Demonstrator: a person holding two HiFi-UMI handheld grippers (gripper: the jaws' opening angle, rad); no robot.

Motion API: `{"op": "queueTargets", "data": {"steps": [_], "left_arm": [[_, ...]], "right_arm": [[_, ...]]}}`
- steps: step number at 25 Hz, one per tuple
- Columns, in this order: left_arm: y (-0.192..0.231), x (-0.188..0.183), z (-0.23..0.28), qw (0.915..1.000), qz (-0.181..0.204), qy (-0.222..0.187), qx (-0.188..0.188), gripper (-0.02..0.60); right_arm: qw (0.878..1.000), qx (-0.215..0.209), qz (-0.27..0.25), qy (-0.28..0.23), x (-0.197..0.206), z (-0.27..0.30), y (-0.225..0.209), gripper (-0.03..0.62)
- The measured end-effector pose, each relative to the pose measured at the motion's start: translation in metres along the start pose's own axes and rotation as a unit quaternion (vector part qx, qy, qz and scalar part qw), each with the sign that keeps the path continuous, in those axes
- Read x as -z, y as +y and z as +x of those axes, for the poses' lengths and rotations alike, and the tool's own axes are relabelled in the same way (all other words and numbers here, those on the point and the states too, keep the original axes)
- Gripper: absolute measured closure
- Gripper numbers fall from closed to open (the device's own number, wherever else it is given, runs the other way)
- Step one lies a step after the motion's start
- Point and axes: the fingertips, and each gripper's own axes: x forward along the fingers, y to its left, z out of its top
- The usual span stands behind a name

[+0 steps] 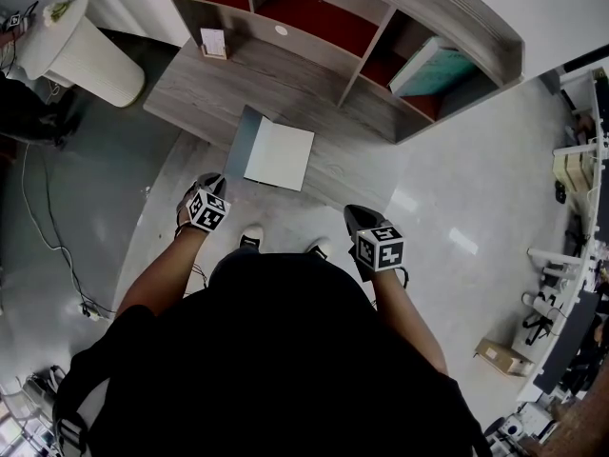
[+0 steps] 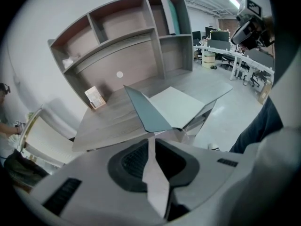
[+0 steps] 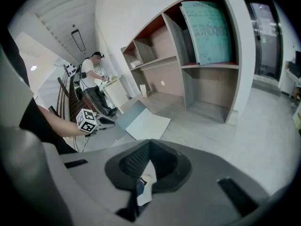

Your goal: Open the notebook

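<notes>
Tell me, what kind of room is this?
Probably an office or workroom: a wooden desk with shelves built on top, an open notebook lying on it, and rows of work desks with monitors behind.

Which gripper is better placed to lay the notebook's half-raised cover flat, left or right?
Left, likely. The left gripper is close beside the raised cover of the notebook; the right gripper is farther from it.

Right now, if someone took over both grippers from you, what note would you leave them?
Left tongs: slightly apart, nothing between them, just short of the cover, at its near corner.
Right tongs: together, empty, held back from the desk.
Notebook: at the desk's front edge, open, white page showing, cover tilted up at its left.
Done: notebook opened. Left: perhaps lay the cover flat.
</notes>
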Motion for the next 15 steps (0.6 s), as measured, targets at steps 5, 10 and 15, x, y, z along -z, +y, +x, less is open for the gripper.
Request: {"op": "queueTargets", "data": {"steps": [5, 10, 15], "left_arm": [[-0.004, 0.008, -0.002, 1.0000, -0.005, 0.005, 0.003, 0.531], [-0.004, 0.011, -0.006, 0.9999, -0.010, 0.005, 0.004, 0.531], [-0.002, 0.013, -0.010, 0.9999, -0.014, 0.004, 0.001, 0.531]], "right_arm": [[1.000, -0.002, -0.001, 0.003, 0.001, 0.002, 0.002, 0.592], [1.000, -0.003, -0.002, 0.001, -0.001, 0.004, 0.005, 0.592], [1.000, -0.004, -0.005, 0.000, -0.004, 0.004, 0.006, 0.592]]}}
